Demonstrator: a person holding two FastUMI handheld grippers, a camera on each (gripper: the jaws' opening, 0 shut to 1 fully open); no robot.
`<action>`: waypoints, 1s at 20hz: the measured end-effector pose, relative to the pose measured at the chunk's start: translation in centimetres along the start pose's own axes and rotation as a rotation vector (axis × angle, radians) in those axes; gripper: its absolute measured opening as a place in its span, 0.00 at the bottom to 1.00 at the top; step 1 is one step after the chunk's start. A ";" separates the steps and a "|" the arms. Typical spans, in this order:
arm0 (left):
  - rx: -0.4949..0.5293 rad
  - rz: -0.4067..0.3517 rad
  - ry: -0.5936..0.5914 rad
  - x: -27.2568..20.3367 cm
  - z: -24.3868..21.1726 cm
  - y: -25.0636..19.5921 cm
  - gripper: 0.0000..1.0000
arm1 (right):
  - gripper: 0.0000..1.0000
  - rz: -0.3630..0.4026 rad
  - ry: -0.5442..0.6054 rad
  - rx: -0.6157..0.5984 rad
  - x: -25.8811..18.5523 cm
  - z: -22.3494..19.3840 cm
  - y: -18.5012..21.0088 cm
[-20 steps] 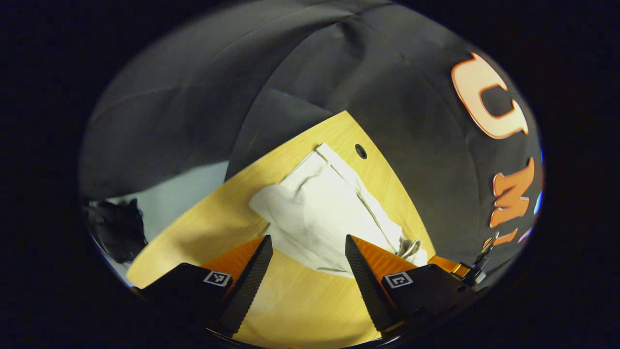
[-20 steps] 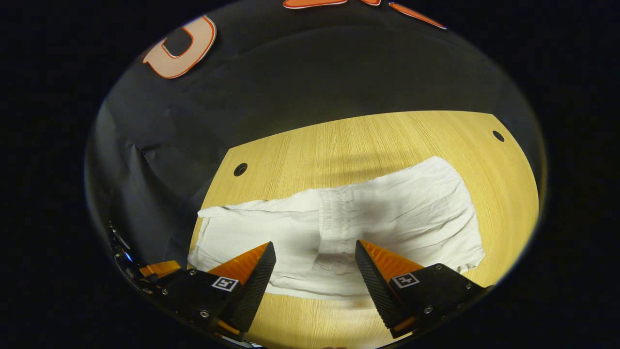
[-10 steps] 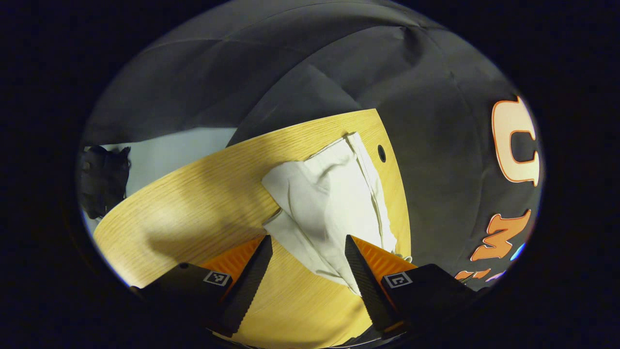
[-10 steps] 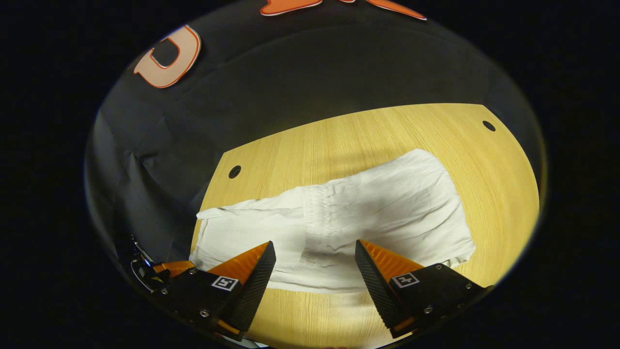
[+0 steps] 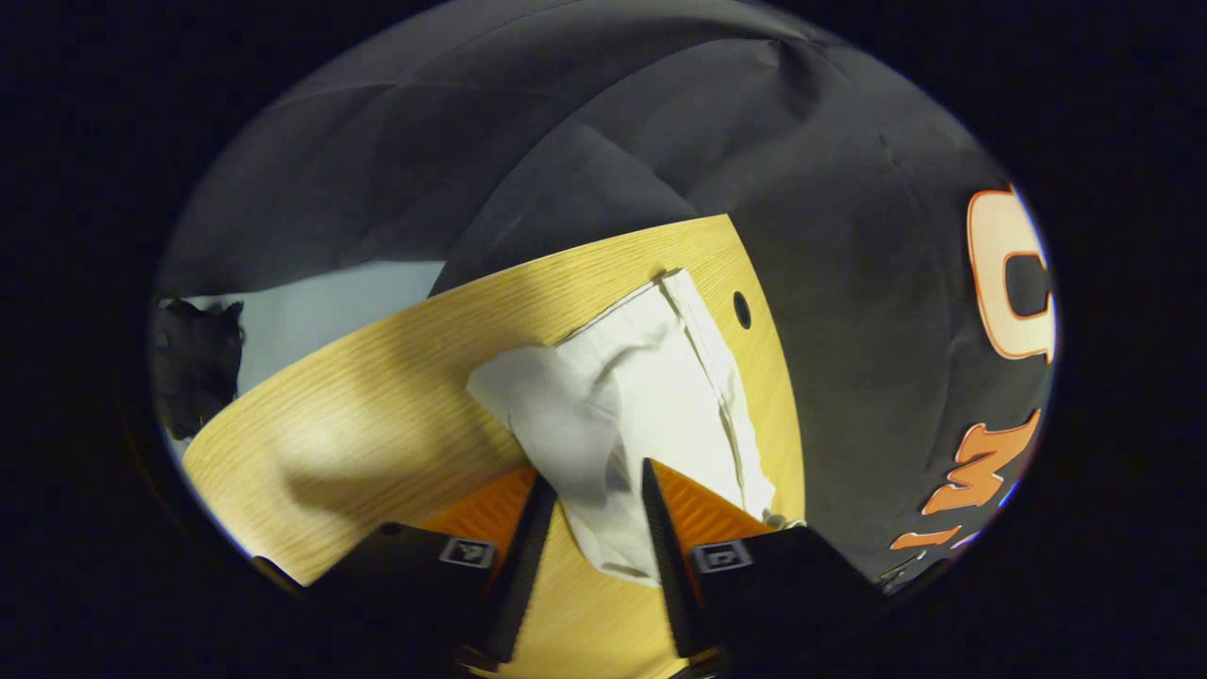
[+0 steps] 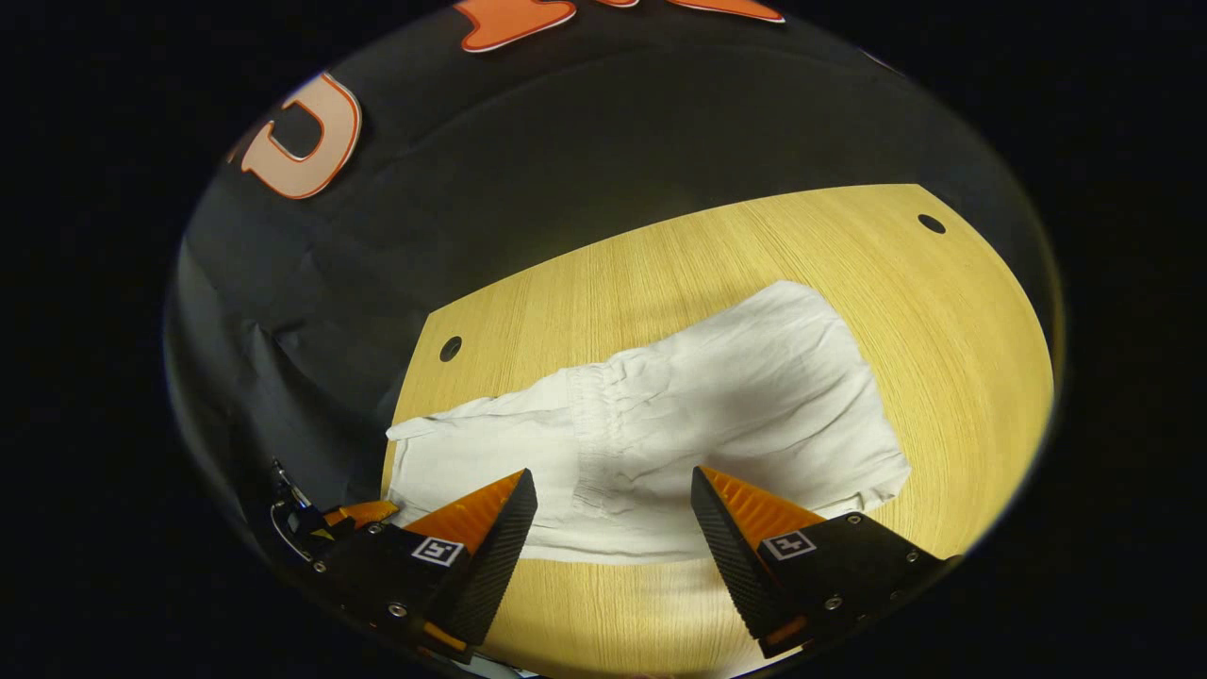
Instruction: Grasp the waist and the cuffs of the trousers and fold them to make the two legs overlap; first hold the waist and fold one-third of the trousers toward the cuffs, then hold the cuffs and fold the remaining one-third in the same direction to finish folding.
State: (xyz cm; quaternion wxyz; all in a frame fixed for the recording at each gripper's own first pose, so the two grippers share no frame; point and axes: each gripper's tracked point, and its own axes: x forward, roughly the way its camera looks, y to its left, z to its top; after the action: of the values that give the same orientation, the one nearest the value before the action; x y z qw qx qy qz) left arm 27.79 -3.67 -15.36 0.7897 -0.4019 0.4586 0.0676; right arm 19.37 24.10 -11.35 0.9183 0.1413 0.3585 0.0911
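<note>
In the left gripper view, the left hand-held gripper (image 5: 589, 490) has its two fingers close together, with a fold of the white trousers (image 5: 641, 405) between them. Whether both fingers really press on the cloth, I cannot tell. The trousers lie on the wooden worktop (image 5: 377, 424), near its right edge. A small dark hole (image 5: 741, 309) sits in the wood just beside them. Farther back hangs the black booth wall (image 5: 566, 141).

In the right gripper view, the right hand-held gripper (image 6: 613, 495) is spread wide and holds nothing. Just past its fingers, the trousers (image 6: 717, 405) lie flat across the worktop (image 6: 754, 245), with a gathered band (image 6: 589, 434) running across the middle. Behind the worktop is the booth wall (image 6: 566, 160).
</note>
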 end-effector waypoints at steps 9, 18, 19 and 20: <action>0.164 -0.001 -0.064 -0.2 1.1 -3.4 0.05 | 0.99 0.008 -0.012 0.035 -1.8 -0.2 -2.0; 0.324 -0.103 -0.179 -5.4 1.0 -13.0 0.05 | 0.99 0.022 -0.056 0.037 -3.7 1.3 -5.2; 0.341 -0.120 -0.187 -6.1 0.8 -14.4 0.05 | 0.99 0.017 -0.064 0.027 -4.0 1.4 -5.9; 0.356 -0.135 -0.198 -6.7 0.4 -15.6 0.05 | 0.99 0.011 -0.071 0.017 -4.3 1.6 -6.6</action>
State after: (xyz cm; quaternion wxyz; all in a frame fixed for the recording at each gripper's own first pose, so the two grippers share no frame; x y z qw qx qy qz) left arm 31.64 -12.07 -1.07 0.8922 -0.2774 0.3553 -0.0283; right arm 17.76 16.41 -9.64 0.9287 0.1542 0.3255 0.0879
